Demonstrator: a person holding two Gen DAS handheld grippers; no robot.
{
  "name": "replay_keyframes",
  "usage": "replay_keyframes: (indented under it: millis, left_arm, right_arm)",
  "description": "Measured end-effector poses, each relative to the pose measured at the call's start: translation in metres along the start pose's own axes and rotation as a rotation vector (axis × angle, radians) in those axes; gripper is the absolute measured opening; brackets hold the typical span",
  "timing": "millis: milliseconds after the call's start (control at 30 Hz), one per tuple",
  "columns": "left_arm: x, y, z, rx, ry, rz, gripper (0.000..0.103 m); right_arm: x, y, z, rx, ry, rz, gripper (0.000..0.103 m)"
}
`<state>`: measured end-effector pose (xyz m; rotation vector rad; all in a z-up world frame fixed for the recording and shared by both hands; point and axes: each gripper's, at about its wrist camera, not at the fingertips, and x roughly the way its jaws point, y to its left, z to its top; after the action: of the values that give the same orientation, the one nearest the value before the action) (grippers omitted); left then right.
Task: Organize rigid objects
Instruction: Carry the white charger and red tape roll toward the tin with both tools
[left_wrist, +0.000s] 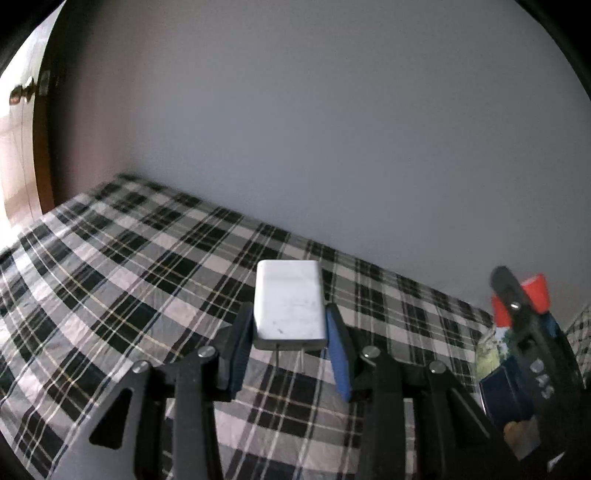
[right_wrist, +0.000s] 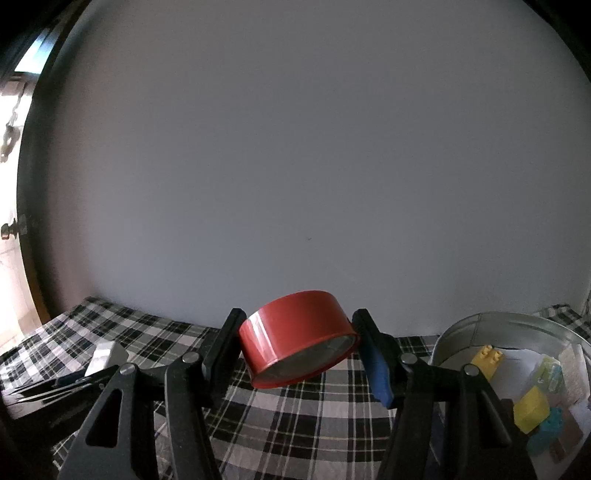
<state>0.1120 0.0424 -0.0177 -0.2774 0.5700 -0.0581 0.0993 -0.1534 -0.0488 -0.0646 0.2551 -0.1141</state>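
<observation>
Plaid cloth (left_wrist: 110, 280), black, white and grey, covers the whole surface up to the pale wall (left_wrist: 332, 129). Metal tub (right_wrist: 476, 325) sits at my right, near side; yellow blocks (right_wrist: 530, 410) and a blue one lie inside among papers. Red tape roll (right_wrist: 295, 347) is clamped between the pads of my right gripper (right_wrist: 301, 354), tilted, lifted clear of the cloth. White charger (left_wrist: 288, 306) is pinched in my left gripper (left_wrist: 291, 343), prongs pointing toward me, held above the plaid. Both tools are gripping. The roll shows at far right in the left view.
</observation>
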Motion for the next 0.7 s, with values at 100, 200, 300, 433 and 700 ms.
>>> replay_keyframes:
  millis: [100,200,300,433,700]
  left_arm:
    - [-0.009,-0.012,-0.002,0.064,-0.046,0.035,0.037]
    - [-0.014,-0.022,-0.002,0.121,-0.089,0.065,0.037]
    - [-0.016,-0.026,-0.003,0.143,-0.102,0.067,0.037]
    - [-0.016,-0.028,-0.005,0.151,-0.099,0.072,0.037]
    - [-0.020,-0.028,-0.006,0.160,-0.111,0.086,0.037]
  right_arm:
    - [-0.002,-0.002,0.000,-0.003,0.004,0.004,0.062]
    - [-0.008,-0.003,0.000,-0.008,-0.002,-0.009,0.062]
    - [-0.010,-0.001,-0.002,-0.006,-0.004,-0.026,0.062]
    - [-0.016,0.002,-0.005,-0.024,-0.007,-0.048,0.062]
    - [-0.029,-0.002,-0.011,-0.019,0.000,-0.077,0.062]
